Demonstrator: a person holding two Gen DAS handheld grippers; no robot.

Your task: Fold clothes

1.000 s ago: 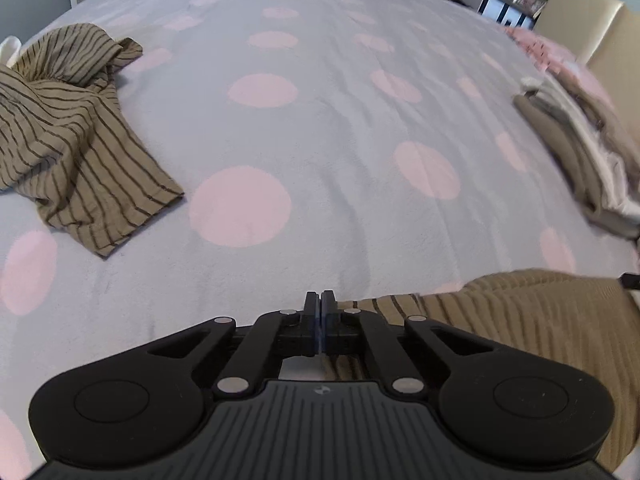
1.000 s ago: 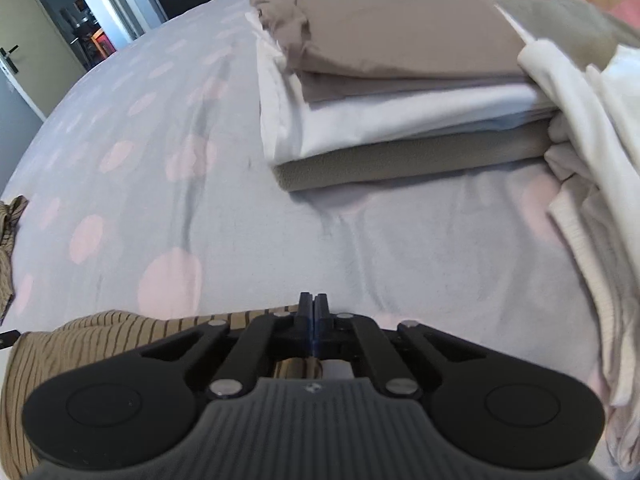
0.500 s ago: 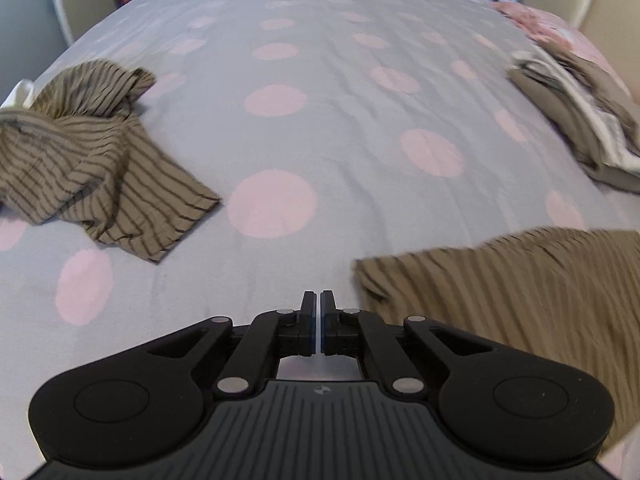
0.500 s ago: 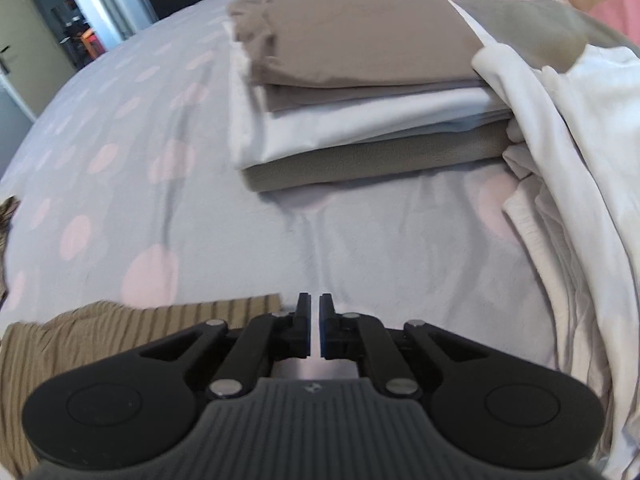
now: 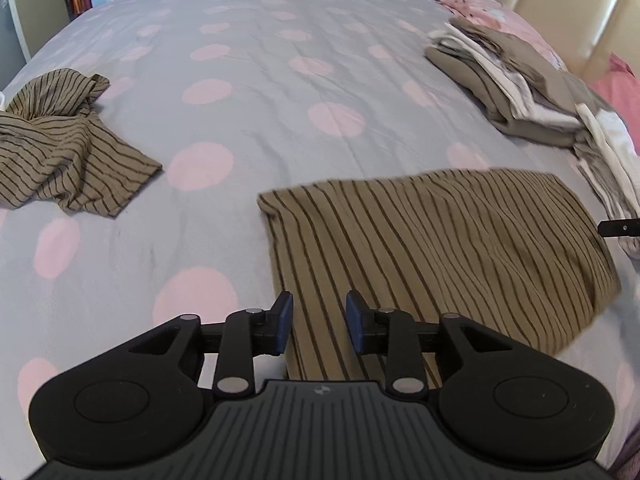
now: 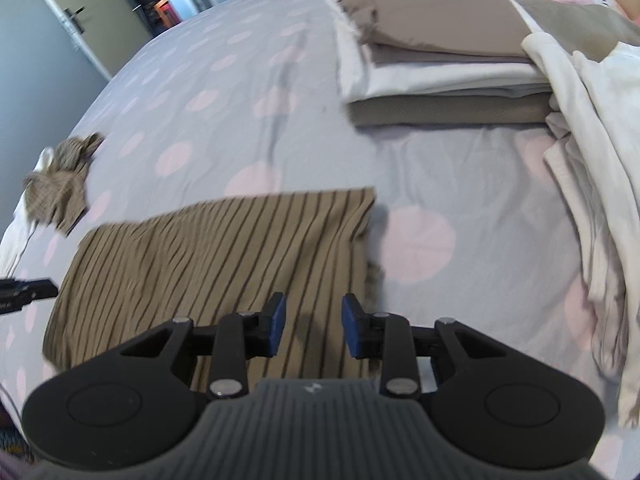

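A tan garment with dark stripes (image 5: 440, 248) (image 6: 216, 256) lies folded flat on the grey bed cover with pink dots (image 5: 256, 92) (image 6: 248, 92). My left gripper (image 5: 319, 322) hovers above the garment's near left edge, its jaws opening with nothing pinched between them. My right gripper (image 6: 313, 322) hangs over the near right part of the same garment, jaws also opening and empty. A second striped tan garment (image 5: 56, 148) (image 6: 60, 184) lies crumpled at the left of the bed.
A stack of folded clothes (image 5: 504, 80) (image 6: 440, 48) in taupe, white and olive sits at the right. Loose white garments (image 6: 592, 184) drape beside it. A pink pillow (image 5: 616, 92) and cream headboard (image 5: 560, 8) are beyond. A doorway (image 6: 152, 0) opens at the back left.
Both grippers let go of the striped garment's edge, opened and pulled back and up. The garment now lies flat and folded on the bed.
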